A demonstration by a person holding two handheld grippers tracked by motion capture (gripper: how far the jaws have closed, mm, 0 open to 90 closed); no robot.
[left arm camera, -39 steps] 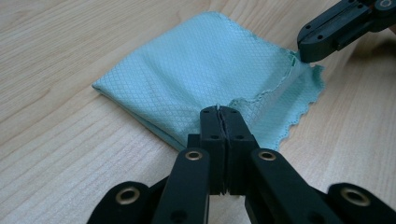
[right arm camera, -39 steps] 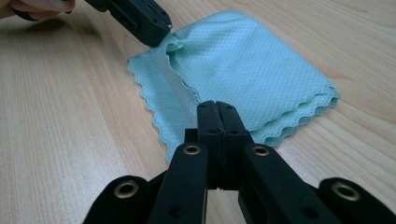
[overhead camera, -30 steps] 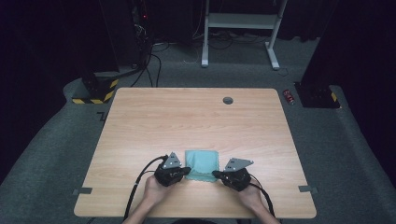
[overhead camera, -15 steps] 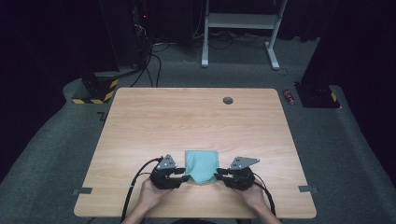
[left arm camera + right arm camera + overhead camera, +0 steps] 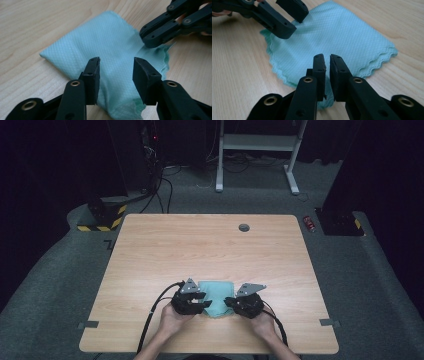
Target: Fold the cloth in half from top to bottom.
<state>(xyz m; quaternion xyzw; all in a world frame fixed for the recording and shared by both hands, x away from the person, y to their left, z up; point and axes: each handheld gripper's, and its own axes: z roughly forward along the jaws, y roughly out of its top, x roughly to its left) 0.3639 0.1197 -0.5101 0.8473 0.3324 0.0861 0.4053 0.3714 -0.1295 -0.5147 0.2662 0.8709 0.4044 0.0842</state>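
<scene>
High view: teal cloth [image 5: 216, 296] lies flat on the bench [image 5: 210, 245] between both claws. Left claw [image 5: 204, 304] gapes over its edge; right claw [image 5: 229, 302], nearly closed, has been narrowing, gripping nothing visible. Both hands rest low.

One folded teal cloth [image 5: 216, 295] is counted on the worktop [image 5: 210, 245], and two hand-held grippers: left hand-held gripper [image 5: 201, 301], right hand-held gripper [image 5: 233, 302].
</scene>
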